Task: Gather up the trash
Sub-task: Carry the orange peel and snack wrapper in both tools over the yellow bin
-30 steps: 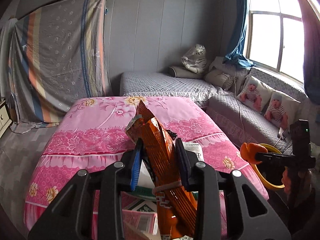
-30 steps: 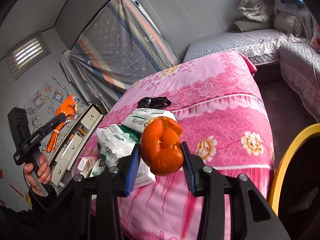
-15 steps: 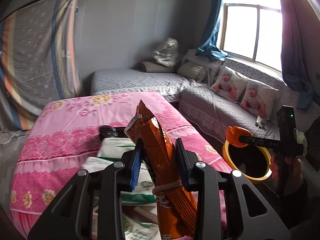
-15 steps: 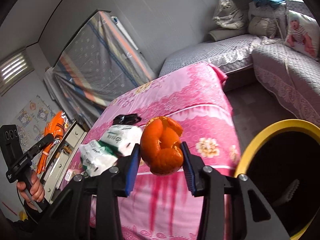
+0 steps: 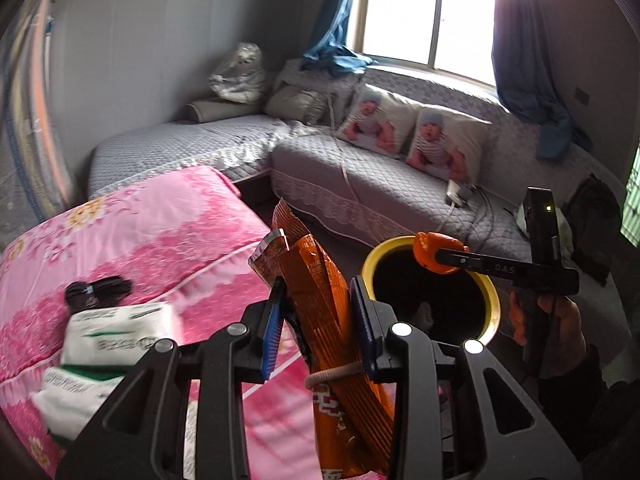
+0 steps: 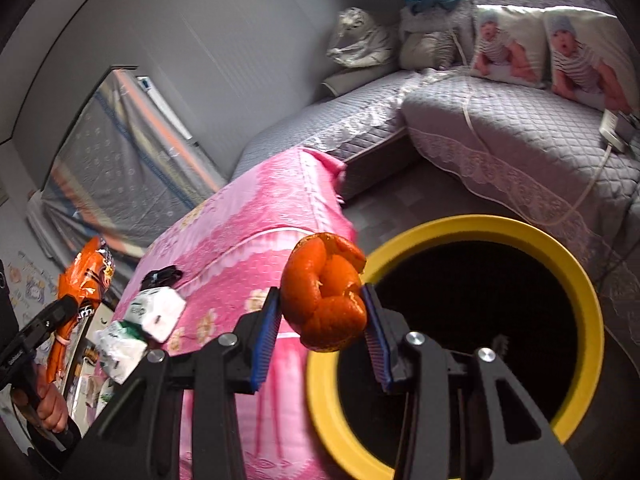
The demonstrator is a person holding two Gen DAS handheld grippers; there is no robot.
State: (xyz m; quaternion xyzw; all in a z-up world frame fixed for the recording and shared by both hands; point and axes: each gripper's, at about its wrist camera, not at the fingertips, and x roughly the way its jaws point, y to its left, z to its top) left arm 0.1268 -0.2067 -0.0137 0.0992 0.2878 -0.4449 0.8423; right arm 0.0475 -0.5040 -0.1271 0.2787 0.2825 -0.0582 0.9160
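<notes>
My left gripper [image 5: 318,312] is shut on an orange snack wrapper [image 5: 320,280] that stands up between the blue pads, over the edge of the pink bed. My right gripper [image 6: 322,314] is shut on an orange peel [image 6: 324,292], hanging at the near-left rim of a yellow-rimmed black bin [image 6: 568,256]. In the left wrist view the bin [image 5: 494,308] stands on the floor to the right of the bed, and the right gripper with the orange peel [image 5: 430,248] is above its far rim. The right wrist view shows the snack wrapper [image 6: 80,280] at far left.
White-and-green tissue packs [image 5: 116,332] and a black item [image 5: 96,290] lie on the pink bed cover [image 5: 140,232]. A grey quilted corner sofa [image 5: 360,172] with two picture cushions [image 5: 412,132] runs behind the bin. A striped sheet [image 6: 120,160] hangs on the far wall.
Both grippers have swung right, away from the bed and toward the bin, each keeping its hold. The bin has come into fuller view, now right under the orange peel.
</notes>
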